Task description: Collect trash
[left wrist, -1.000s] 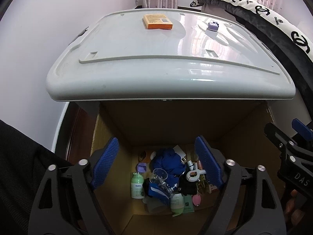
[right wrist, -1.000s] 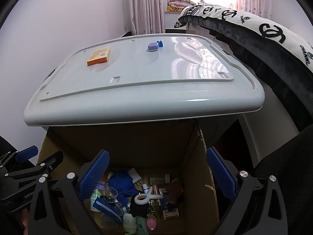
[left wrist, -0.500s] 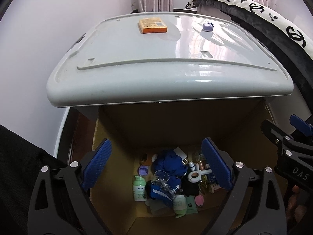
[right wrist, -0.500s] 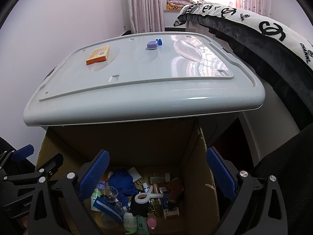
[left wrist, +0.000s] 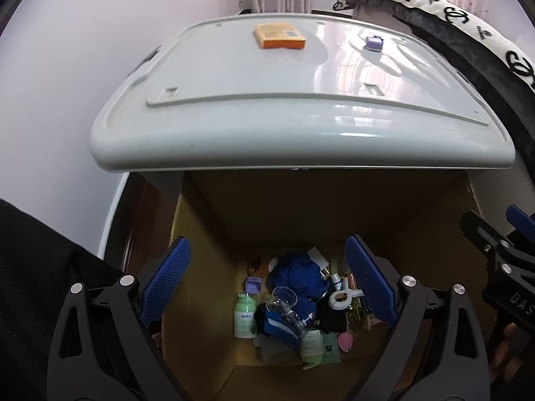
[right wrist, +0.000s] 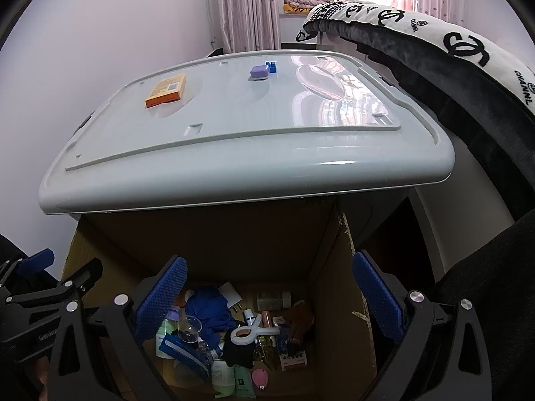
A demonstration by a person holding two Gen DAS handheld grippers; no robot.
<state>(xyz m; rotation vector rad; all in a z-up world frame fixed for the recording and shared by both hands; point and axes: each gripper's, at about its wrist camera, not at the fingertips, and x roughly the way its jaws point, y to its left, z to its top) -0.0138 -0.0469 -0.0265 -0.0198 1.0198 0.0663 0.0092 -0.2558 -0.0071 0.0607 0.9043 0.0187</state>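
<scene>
A brown cardboard box [left wrist: 207, 277] [right wrist: 337, 287] stands on the floor below me, with several discarded things on its bottom: a blue cloth [left wrist: 301, 277] [right wrist: 210, 307], a pale green bottle [left wrist: 244, 314], a clear glass [left wrist: 284, 300] and a white clip [right wrist: 250, 329]. My left gripper [left wrist: 267, 277] is open and empty above the box. My right gripper [right wrist: 267, 297] is open and empty beside it. On the grey lid [left wrist: 301, 100] [right wrist: 234, 147] behind the box lie an orange box [left wrist: 279, 35] [right wrist: 166, 90], a small purple object [left wrist: 373, 42] [right wrist: 260, 72] and a blue brick [right wrist: 272, 67].
A black-and-white patterned blanket [left wrist: 468, 30] [right wrist: 451, 63] hangs at the right of the lid. A pale wall [left wrist: 67, 77] is at the left. Pink curtains [right wrist: 247, 10] hang at the back.
My left gripper has opened wider and drawn up and back from the box. The right gripper has barely moved.
</scene>
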